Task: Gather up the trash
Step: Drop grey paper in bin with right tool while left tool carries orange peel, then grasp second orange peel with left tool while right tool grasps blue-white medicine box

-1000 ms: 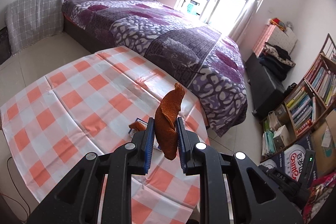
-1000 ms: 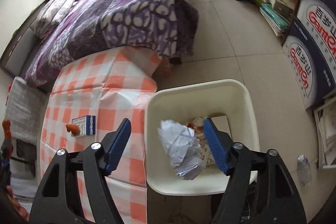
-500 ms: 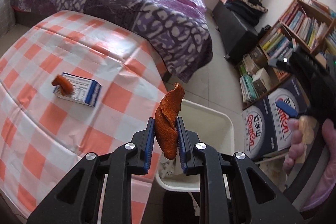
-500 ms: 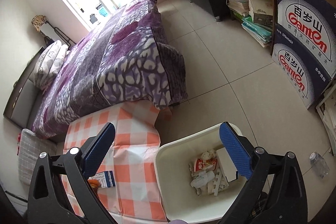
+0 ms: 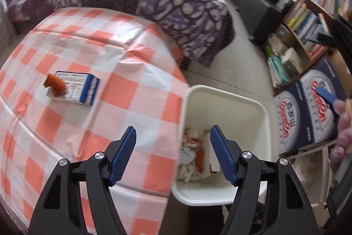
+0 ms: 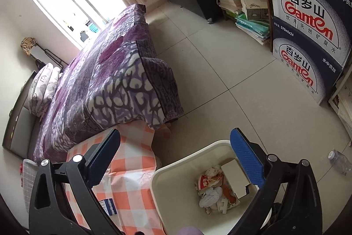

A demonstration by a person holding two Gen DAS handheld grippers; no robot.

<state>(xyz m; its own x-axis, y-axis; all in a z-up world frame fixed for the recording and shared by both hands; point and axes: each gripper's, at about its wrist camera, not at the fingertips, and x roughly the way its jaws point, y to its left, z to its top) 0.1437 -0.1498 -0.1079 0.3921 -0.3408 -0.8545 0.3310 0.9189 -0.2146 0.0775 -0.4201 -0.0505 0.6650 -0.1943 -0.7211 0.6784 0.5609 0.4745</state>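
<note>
- Left gripper [image 5: 173,155]: jaws opening, nothing between the ribbed blue pads; it hangs over the near rim of the white bin [image 5: 261,107].
- Right gripper [image 6: 176,158]: jaws wide apart and empty, above table edge and bin.
- Done, as judged: bin holds crumpled paper, a printed wrapper, a flat white box and a curled orange peel [image 5: 199,160].
- Left: a small blue-and-white carton [image 5: 74,89] on the checked, creased tablecloth [image 5: 123,89], with a second peel piece [image 5: 55,84] resting on it.
</note>
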